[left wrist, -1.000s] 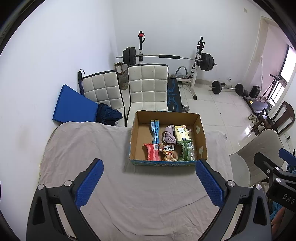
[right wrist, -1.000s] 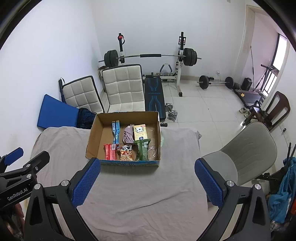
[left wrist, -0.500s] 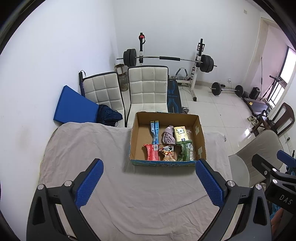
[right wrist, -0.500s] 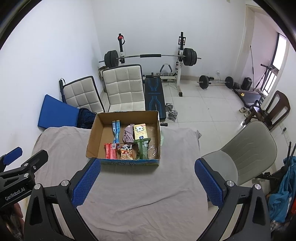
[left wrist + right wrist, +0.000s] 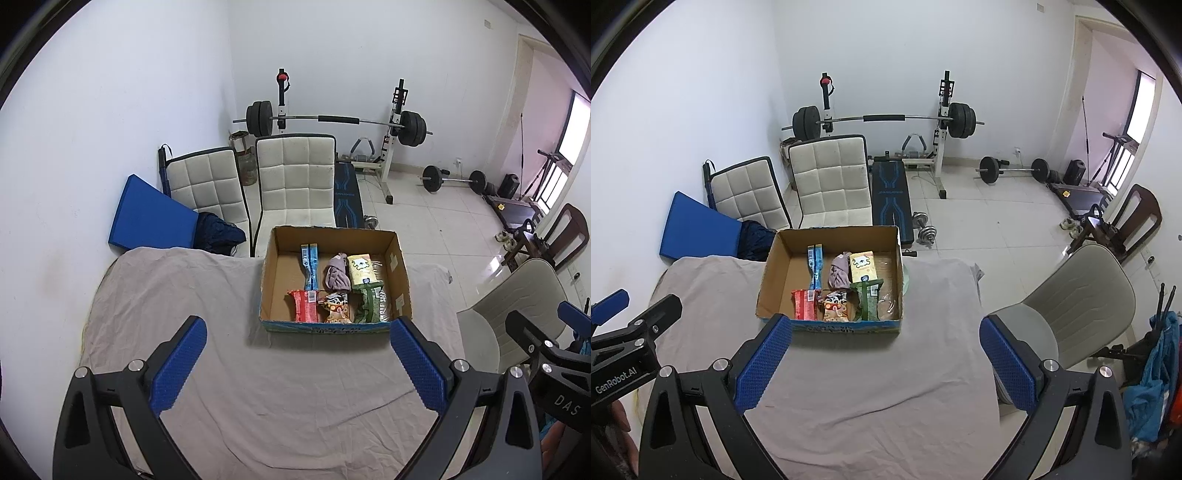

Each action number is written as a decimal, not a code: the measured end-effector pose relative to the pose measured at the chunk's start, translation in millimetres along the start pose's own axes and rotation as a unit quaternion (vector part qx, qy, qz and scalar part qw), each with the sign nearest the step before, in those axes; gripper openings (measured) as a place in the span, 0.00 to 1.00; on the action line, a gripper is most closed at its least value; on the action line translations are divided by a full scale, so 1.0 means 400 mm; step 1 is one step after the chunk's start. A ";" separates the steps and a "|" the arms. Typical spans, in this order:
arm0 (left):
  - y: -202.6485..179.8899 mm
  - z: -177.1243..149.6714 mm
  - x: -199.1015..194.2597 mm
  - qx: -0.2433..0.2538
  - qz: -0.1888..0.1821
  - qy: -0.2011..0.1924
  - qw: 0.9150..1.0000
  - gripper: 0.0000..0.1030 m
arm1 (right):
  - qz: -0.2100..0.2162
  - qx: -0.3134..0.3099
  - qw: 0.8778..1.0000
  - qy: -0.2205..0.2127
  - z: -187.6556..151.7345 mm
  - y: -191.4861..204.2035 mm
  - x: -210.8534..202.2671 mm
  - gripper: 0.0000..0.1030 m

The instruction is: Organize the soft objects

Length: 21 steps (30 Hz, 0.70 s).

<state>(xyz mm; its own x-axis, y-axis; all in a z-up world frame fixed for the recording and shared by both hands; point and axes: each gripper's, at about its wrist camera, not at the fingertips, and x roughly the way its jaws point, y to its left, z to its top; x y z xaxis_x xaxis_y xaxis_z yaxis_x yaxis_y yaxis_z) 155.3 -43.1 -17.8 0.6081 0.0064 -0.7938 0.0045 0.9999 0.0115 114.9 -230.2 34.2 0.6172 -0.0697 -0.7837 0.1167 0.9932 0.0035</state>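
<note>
An open cardboard box (image 5: pixel 280 258) stands at the far side of the cloth-covered table (image 5: pixel 166 295); it also shows in the right wrist view (image 5: pixel 775 273). Inside lie a blue packet (image 5: pixel 309 266), a purple cloth (image 5: pixel 337 277), a yellow packet (image 5: pixel 362 267), a red packet (image 5: pixel 304 304), a patterned pouch (image 5: pixel 337 308) and a green packet (image 5: pixel 367 304). My left gripper (image 5: pixel 297 365) is open and empty, above the table well short of the box. My right gripper (image 5: pixel 884 365) is open and empty, at a similar distance.
Two white quilted chairs (image 5: pixel 295 181) and a blue mat (image 5: pixel 151 218) stand behind the table. A beige chair (image 5: pixel 1078 295) is at the table's right. A barbell rack (image 5: pixel 332 122) and weights stand by the far wall.
Both grippers have drifted slightly; the box sits a little lower in the right wrist view. Nothing was grasped or released.
</note>
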 end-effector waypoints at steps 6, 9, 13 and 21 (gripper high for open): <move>0.002 -0.002 -0.005 -0.001 0.000 -0.001 1.000 0.99 | -0.001 0.002 1.000 -0.002 -0.001 -0.001 -0.005 1.00; 0.004 -0.002 -0.006 -0.001 0.000 -0.001 1.000 0.99 | 0.000 0.003 1.000 -0.002 -0.001 -0.003 -0.008 1.00; 0.003 -0.002 -0.006 -0.002 0.000 -0.001 1.000 0.99 | 0.000 0.004 1.000 -0.002 0.001 -0.004 -0.012 1.00; 0.003 -0.003 -0.006 -0.001 -0.002 -0.001 1.000 0.99 | 0.001 0.004 1.000 0.000 0.008 -0.005 -0.020 1.00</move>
<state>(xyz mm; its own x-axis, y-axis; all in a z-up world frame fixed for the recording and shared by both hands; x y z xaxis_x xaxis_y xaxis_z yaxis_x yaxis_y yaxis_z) 152.8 -41.8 -16.7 0.6103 0.0020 -0.7921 0.0052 1.0000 0.0066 112.1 -231.7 42.3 0.6168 -0.0676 -0.7842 0.1222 0.9924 0.0105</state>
